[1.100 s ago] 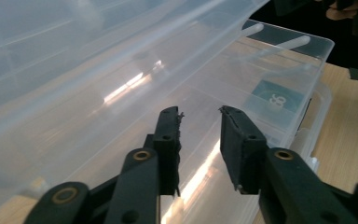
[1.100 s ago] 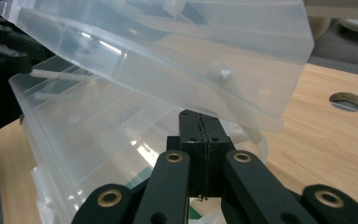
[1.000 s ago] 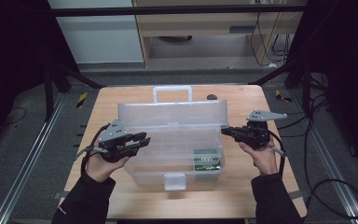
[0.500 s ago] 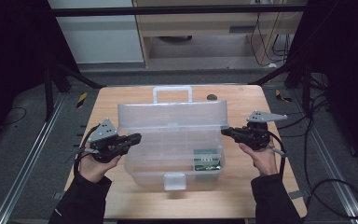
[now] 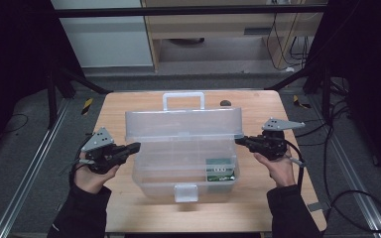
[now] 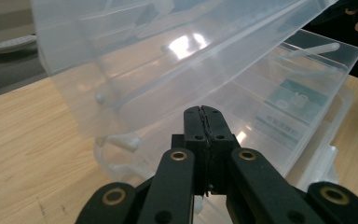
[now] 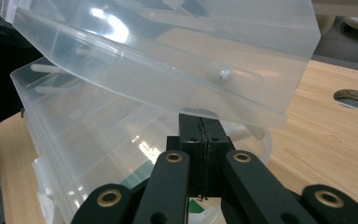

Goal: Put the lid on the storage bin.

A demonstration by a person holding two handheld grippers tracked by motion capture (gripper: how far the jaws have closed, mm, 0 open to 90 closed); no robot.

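Note:
A clear plastic toolbox stands on the wooden table with its lid raised and leaning back. A green packet lies in its right front compartment, seen through the wall in the left gripper view. My left gripper sits just left of the box; its jaws have just closed, with nothing between them. My right gripper is shut and empty at the box's right end, its tip close under the lid's edge. Whether it touches the lid I cannot tell.
The box's white handle points to the far side and its latch faces the person. A round hole is in the tabletop behind the box. Cables trail on the floor at the right, and metal rails run along both sides.
The left gripper has drawn back to the left, off the box's left end, and now sits beside it. The right gripper and the lid have stayed in place.

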